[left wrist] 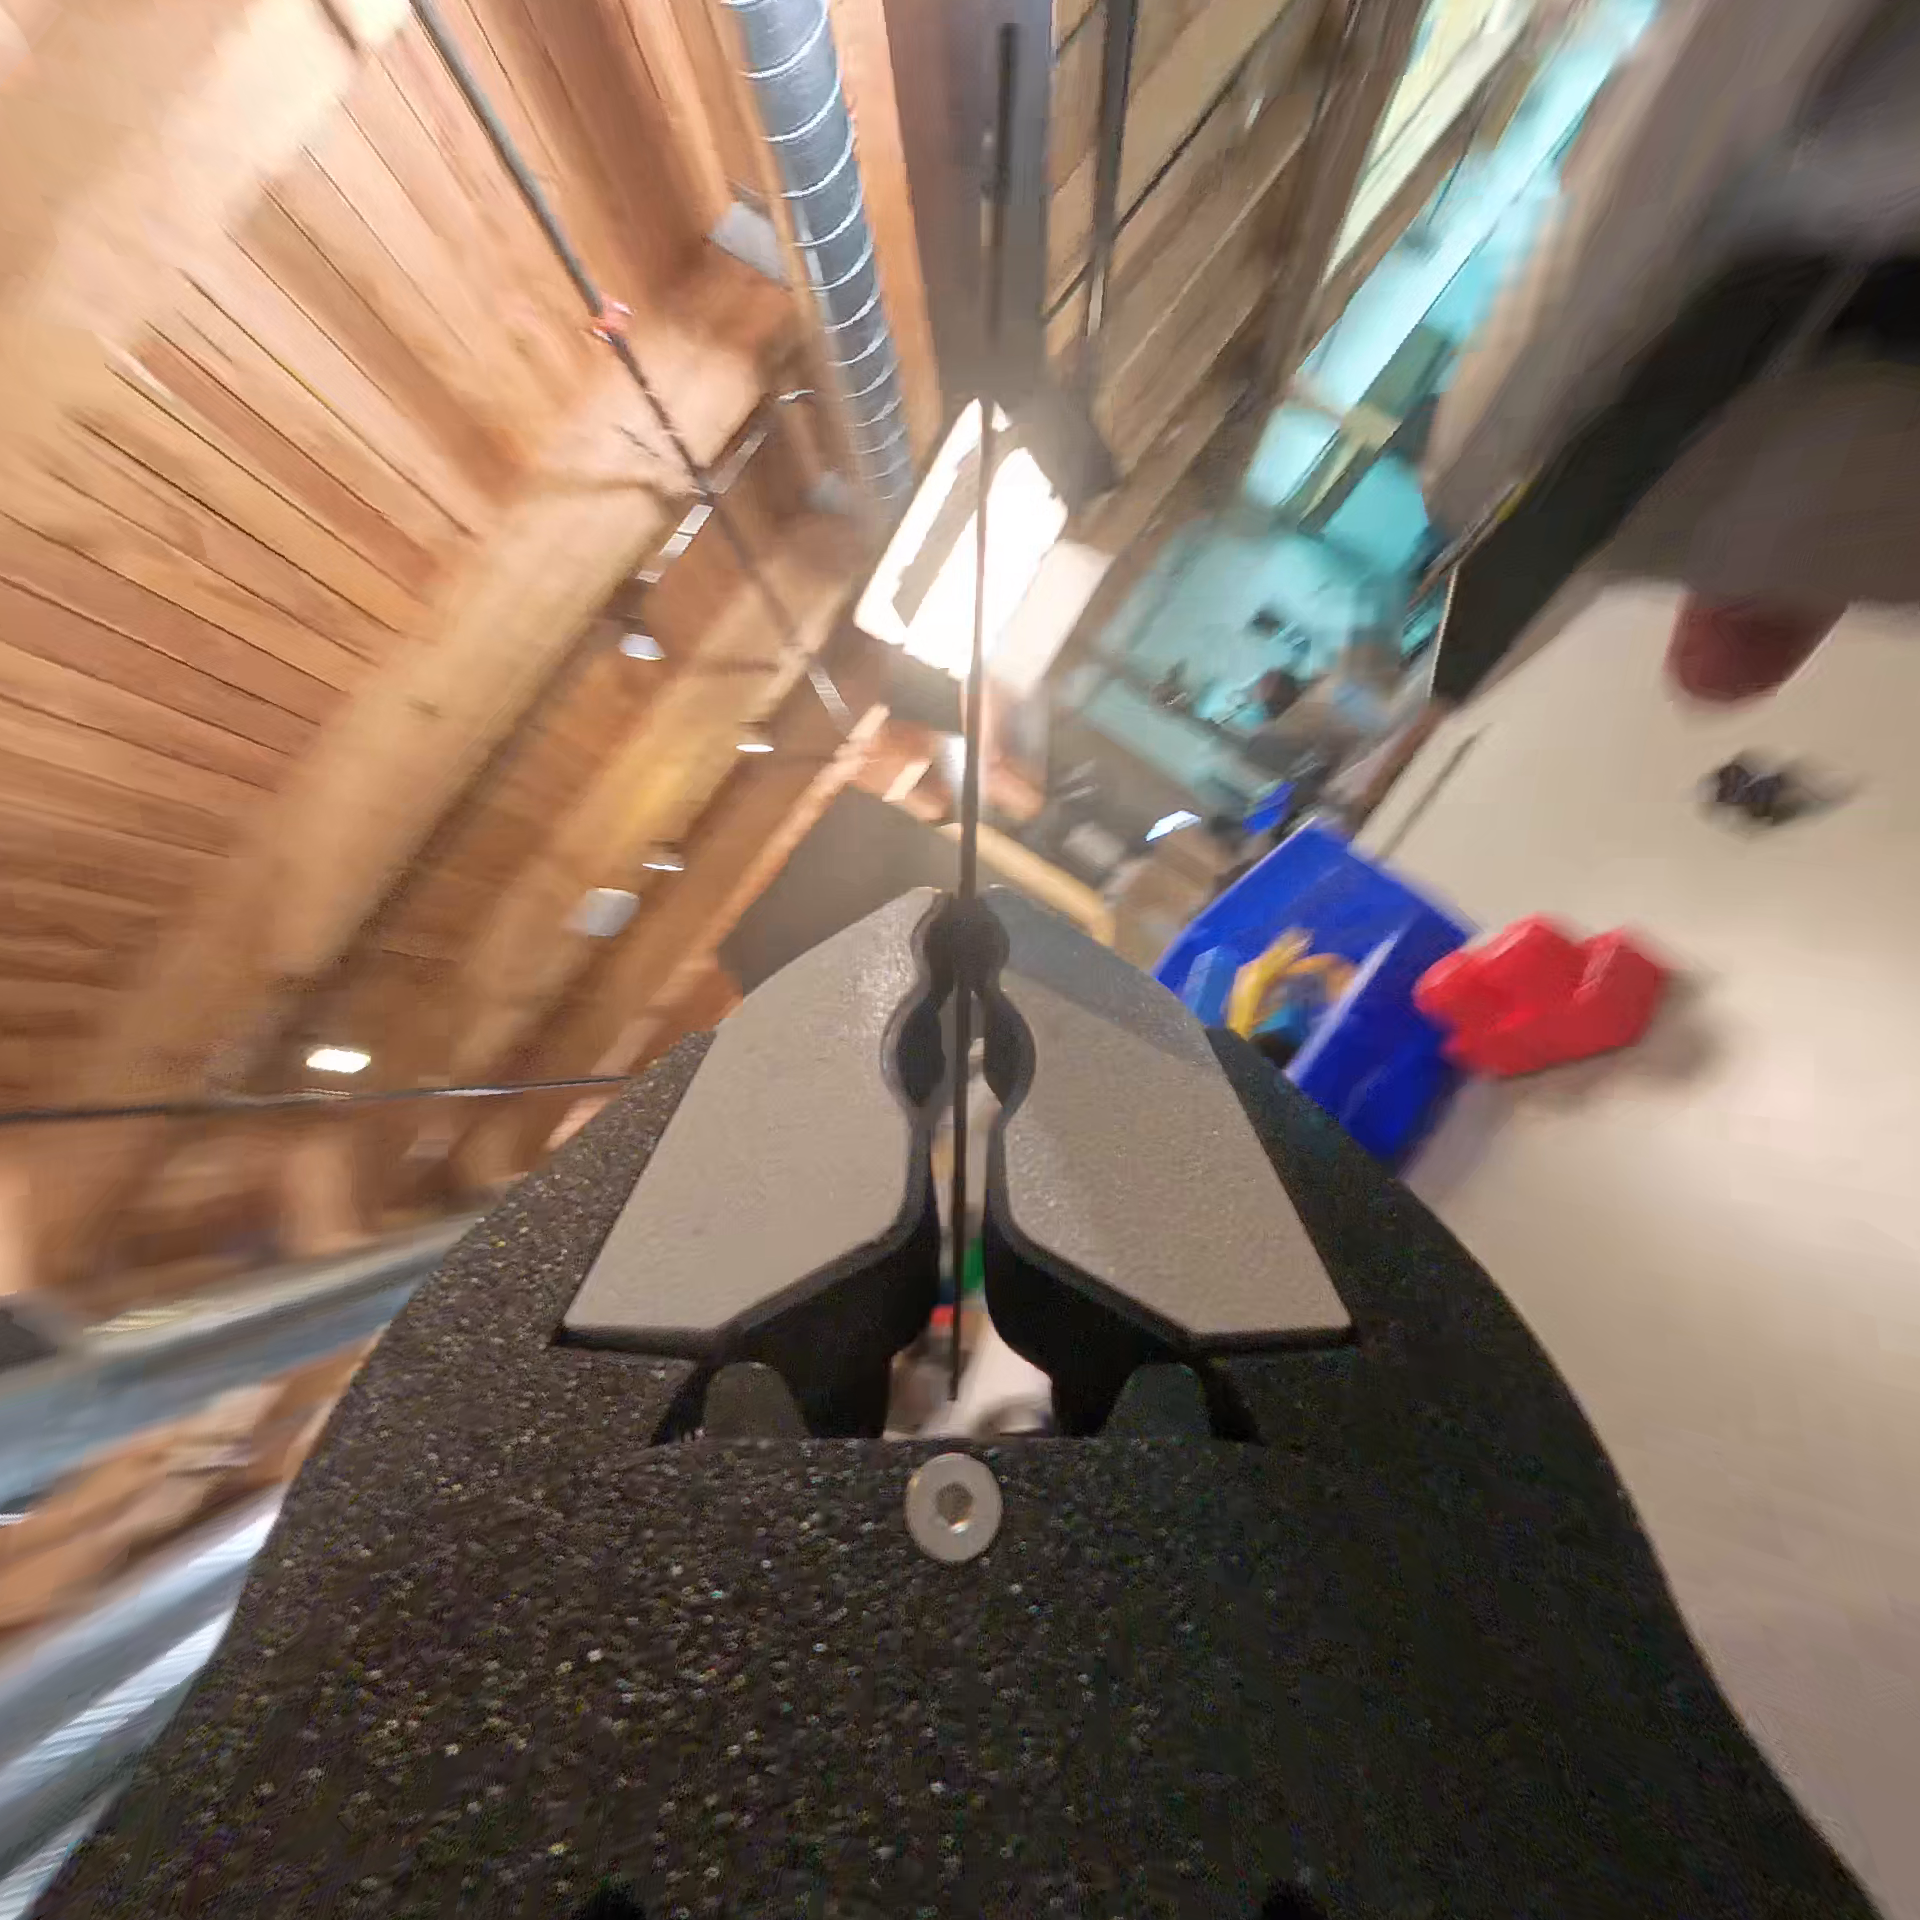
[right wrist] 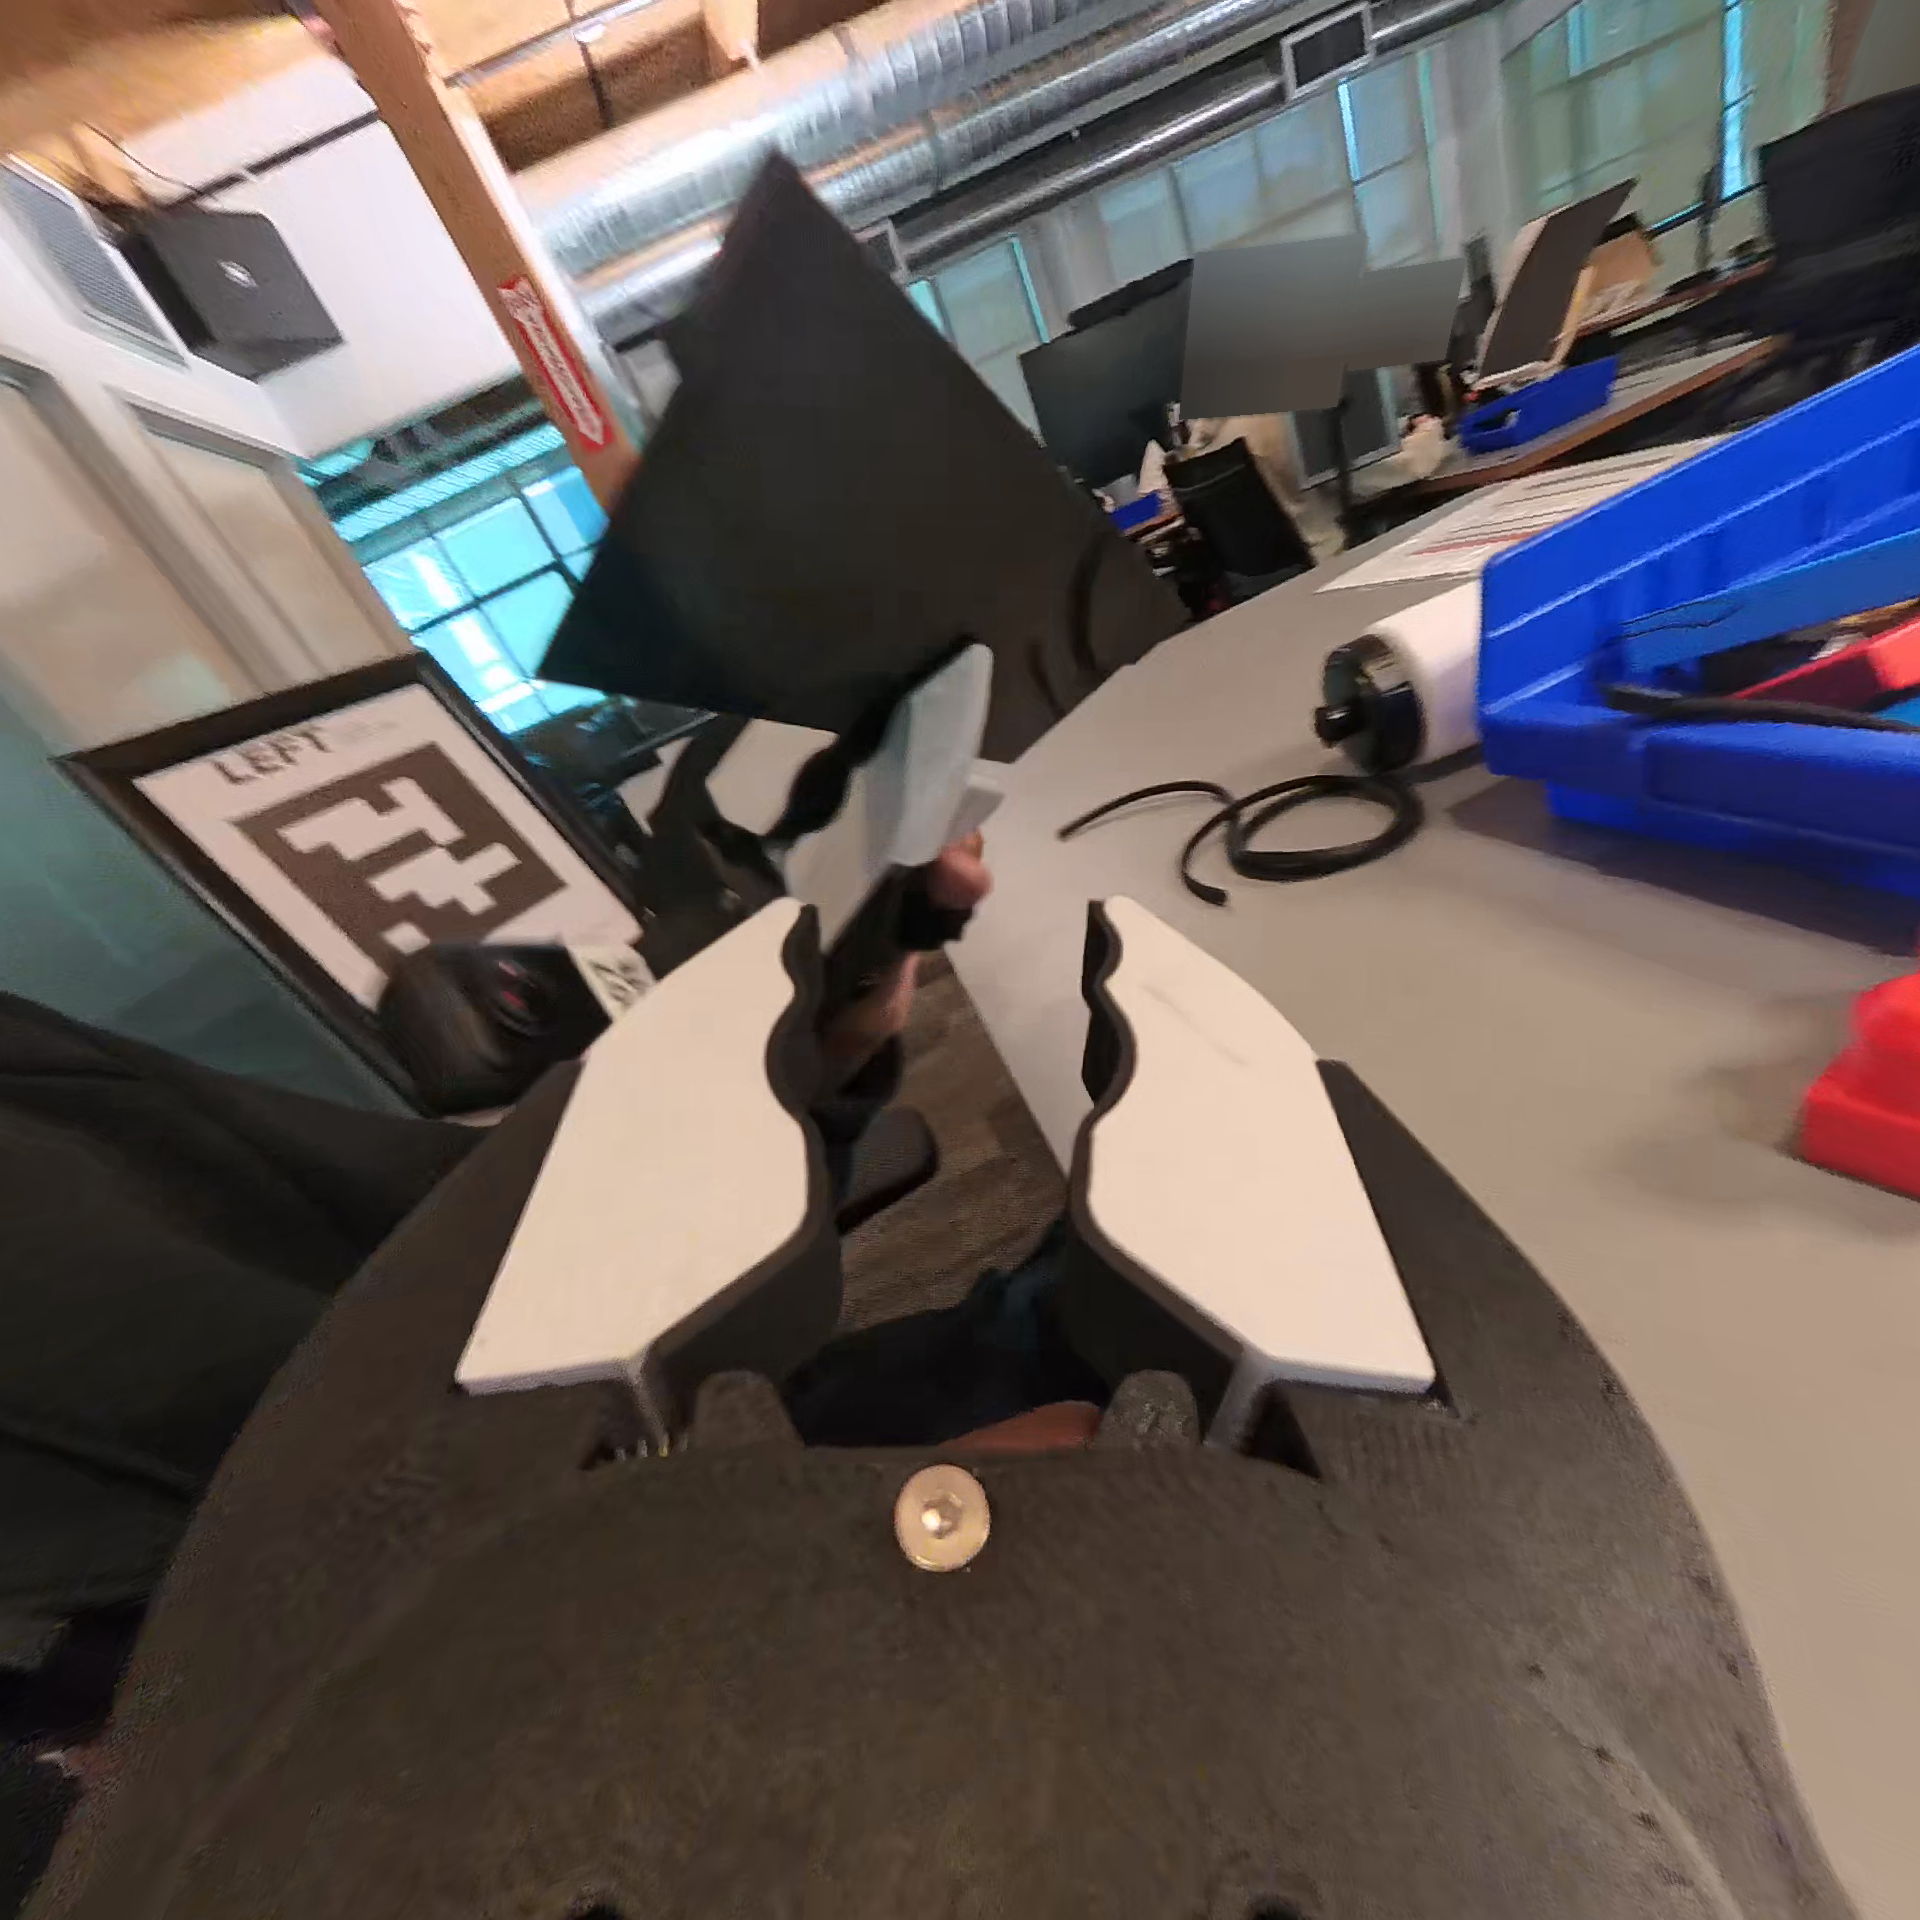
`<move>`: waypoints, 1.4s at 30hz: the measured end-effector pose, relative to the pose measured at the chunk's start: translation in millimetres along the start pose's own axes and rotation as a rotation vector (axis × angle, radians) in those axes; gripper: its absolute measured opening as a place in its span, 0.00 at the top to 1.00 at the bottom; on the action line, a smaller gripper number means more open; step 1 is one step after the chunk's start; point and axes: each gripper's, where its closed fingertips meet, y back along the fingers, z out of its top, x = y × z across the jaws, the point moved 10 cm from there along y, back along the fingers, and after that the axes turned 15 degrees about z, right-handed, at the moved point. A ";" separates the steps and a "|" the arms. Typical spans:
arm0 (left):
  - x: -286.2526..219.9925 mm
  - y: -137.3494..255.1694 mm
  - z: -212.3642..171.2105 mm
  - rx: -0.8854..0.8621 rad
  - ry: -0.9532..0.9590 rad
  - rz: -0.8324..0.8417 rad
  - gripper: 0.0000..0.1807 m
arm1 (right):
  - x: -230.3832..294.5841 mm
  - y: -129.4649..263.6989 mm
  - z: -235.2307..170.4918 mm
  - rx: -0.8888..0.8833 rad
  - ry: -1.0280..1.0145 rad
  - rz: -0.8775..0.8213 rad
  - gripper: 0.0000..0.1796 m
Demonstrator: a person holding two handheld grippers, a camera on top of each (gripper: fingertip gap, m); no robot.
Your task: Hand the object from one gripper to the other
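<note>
A thin black square sheet [right wrist: 821, 468] is held up in the air at the left of the grey table [right wrist: 1455, 1039]. My left gripper [left wrist: 966, 914] is shut on it. In the left wrist view the sheet [left wrist: 977, 623] shows edge-on as a thin dark line rising from between the fingertips. In the right wrist view the left gripper [right wrist: 914, 769] grips the sheet's lower corner, tilted. My right gripper [right wrist: 945, 925] is open and empty, just below and in front of the left gripper, apart from the sheet.
A blue bin [right wrist: 1683, 665] holds parts at the right, and it also shows in the left wrist view [left wrist: 1340, 966]. A red block [left wrist: 1538, 987] lies beside it. A black cable coil [right wrist: 1299, 821] and a white roll [right wrist: 1392, 686] lie on the table. A patterned marker board [right wrist: 384, 831] stands at the left.
</note>
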 end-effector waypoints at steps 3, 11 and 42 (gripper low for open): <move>-8.5 5.6 -7.4 -0.067 -0.300 0.075 0.99 | 9.1 -3.5 3.7 -0.055 -0.077 0.062 0.69; -28.5 15.6 -13.7 -0.184 -0.403 0.052 0.99 | 1.3 1.7 5.3 -0.173 -0.282 -0.005 0.70; 8.4 -6.0 -57.5 0.298 1.518 -1.003 0.77 | -12.7 23.2 6.1 -0.091 -0.034 0.124 1.00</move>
